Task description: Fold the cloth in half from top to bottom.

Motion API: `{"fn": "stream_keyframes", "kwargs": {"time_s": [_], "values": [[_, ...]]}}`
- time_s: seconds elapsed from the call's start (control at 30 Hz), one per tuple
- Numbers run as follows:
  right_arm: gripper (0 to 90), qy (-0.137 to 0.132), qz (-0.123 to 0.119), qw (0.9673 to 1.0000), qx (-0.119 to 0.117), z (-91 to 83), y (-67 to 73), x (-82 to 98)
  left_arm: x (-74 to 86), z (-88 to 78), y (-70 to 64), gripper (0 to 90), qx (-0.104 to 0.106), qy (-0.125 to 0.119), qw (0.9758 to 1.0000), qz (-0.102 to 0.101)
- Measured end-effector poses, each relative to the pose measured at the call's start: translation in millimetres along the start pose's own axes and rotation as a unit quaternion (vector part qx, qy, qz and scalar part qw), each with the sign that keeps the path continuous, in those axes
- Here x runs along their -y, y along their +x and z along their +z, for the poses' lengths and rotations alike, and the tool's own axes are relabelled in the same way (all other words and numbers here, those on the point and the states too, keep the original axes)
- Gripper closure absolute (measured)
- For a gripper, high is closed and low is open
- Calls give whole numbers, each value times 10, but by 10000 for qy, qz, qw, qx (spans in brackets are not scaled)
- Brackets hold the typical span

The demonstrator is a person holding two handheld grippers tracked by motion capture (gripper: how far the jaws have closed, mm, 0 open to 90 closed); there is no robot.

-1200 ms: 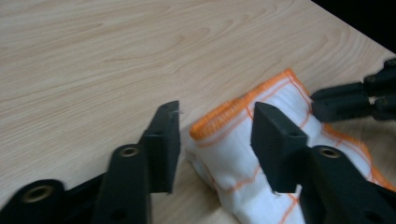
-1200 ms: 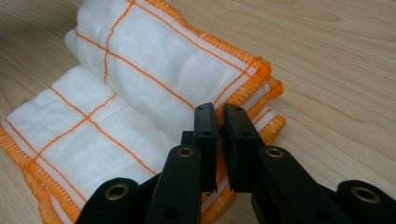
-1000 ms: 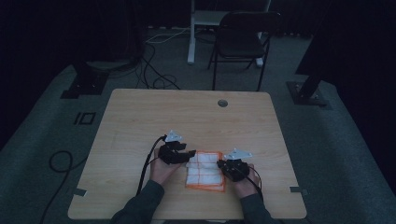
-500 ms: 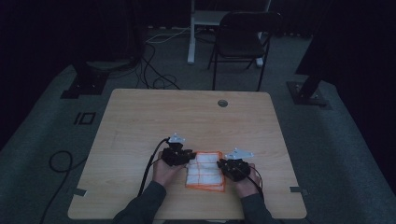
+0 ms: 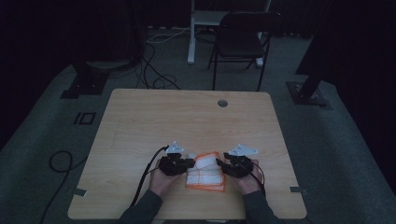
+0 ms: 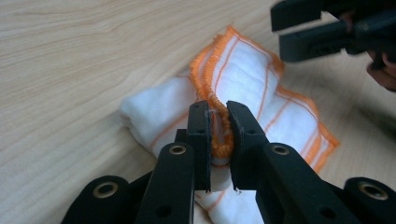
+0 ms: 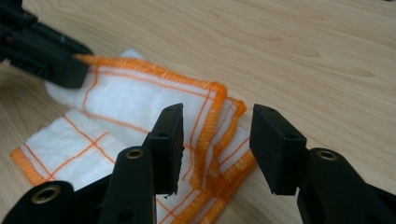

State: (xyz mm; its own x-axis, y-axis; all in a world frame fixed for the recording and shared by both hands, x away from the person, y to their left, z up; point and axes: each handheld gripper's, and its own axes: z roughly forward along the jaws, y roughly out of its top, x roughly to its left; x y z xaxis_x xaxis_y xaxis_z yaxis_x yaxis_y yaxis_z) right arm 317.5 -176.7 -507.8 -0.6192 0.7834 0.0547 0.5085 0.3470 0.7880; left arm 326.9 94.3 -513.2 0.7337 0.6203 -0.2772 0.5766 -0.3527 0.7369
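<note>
Low in the frame, the left gripper (image 5: 190, 163) and right gripper (image 5: 220, 164) flank a white cloth (image 5: 206, 171) (orange-edged) on the wooden counter (image 5: 187, 119); a chair (image 5: 243, 39) stands at the top.

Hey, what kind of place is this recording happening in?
Probably a dim lab or studio set up for recording: a lone wooden table on grey carpet, stand bases and loose cables on the floor, and a folding chair behind.

A light wooden table (image 5: 187, 121) with a round grommet hole (image 5: 222, 102) stood on grey carpet (image 5: 42, 140). Behind it, a black folding chair (image 5: 243, 42) sat beside a white post (image 5: 191, 32), near loose cables (image 5: 156, 77) on the floor.
</note>
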Motion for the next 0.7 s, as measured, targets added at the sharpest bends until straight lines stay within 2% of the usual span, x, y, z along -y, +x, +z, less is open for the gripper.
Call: {"fn": "stream_keyframes", "kwargs": {"time_s": [0.13, 0.33, 0.53, 0.7], "values": [[543, -58, -1, 10000, 20, -17, -9, -30, 65, -13, -37, 805, 66, 14, 10000, 11], [540, -163, 53, 9998, 76, -41, -15, -67, 228, -32, -130, 781, 229, 177, 9995, 101], [546, -199, 127, 9995, 216, -29, -44, -105, 299, -68, -165, 756, 310, 259, 9991, 139], [546, -239, 73, 9994, 244, -11, -32, -181, 334, -110, -184, 720, 358, 212, 9991, 119]]}}
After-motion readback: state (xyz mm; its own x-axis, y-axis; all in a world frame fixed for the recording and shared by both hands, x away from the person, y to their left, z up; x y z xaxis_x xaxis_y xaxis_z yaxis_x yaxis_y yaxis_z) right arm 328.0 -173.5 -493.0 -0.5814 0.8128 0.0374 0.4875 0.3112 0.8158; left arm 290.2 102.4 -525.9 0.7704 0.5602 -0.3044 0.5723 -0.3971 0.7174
